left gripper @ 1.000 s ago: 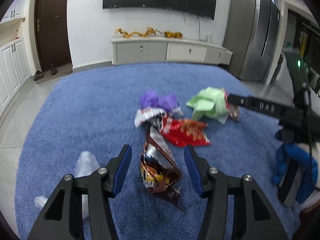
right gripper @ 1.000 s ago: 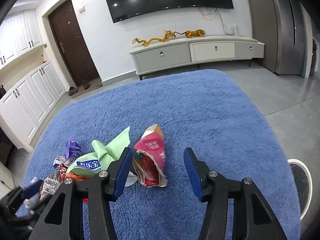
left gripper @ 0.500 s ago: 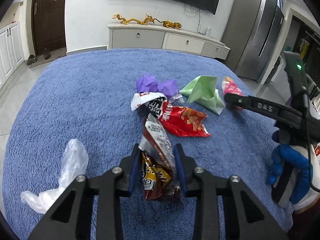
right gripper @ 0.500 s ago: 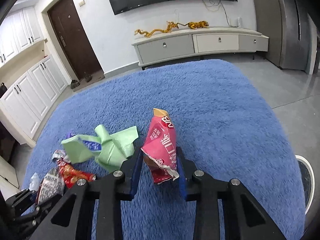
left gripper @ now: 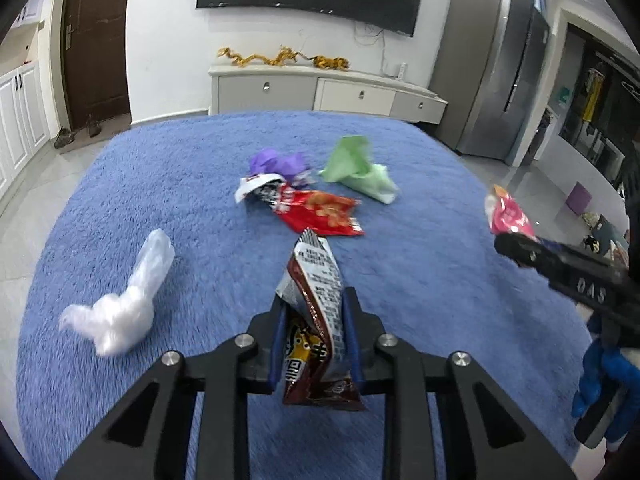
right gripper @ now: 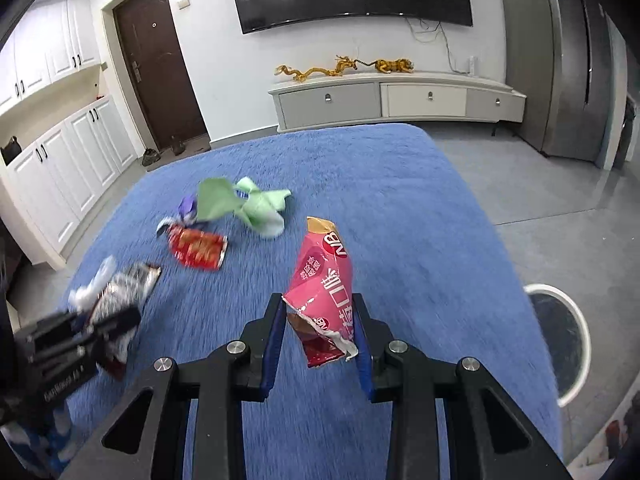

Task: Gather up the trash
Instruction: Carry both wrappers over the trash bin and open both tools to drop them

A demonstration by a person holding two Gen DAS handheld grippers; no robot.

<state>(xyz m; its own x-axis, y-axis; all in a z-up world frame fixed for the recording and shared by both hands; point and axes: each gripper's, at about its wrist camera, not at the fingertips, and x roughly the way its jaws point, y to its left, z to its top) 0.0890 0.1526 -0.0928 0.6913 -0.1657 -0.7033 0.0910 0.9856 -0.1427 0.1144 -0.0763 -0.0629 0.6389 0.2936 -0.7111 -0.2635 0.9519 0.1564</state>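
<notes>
Left wrist view: the blue rug [left gripper: 200, 184] fills the floor, and on it, from big to small, lie a crumpled white plastic bag [left gripper: 120, 312], a pale green wrapper [left gripper: 360, 168], a flat red snack packet [left gripper: 320, 216], a purple scrap [left gripper: 276, 162] and a black-and-white wrapper [left gripper: 260, 190], the last four in one loose cluster beyond the claws. The left gripper [left gripper: 316, 344] is clenched on a brown snack bag [left gripper: 316, 312], its jaws closing a little more on the crumpled foil; the bag stands roughly upright between the pads, long axis running away from the camera, its silver printed end pointing up toward the cluster and its brown base hanging below the fingers. In the right wrist view the right gripper [right gripper: 318, 334] grasps a pink snack bag [right gripper: 326, 280] near its torn lower end, long axis also near upright, the gold-edged top tilted slightly left. Both bags look empty: very light, soft, crinkly and slick, so they should crush flat under the pads and could slide out if pinched only at an edge; a hold across the bunched middle looks safest. A white-rimmed bin [right gripper: 560, 336] sits just off the rug at right.
</notes>
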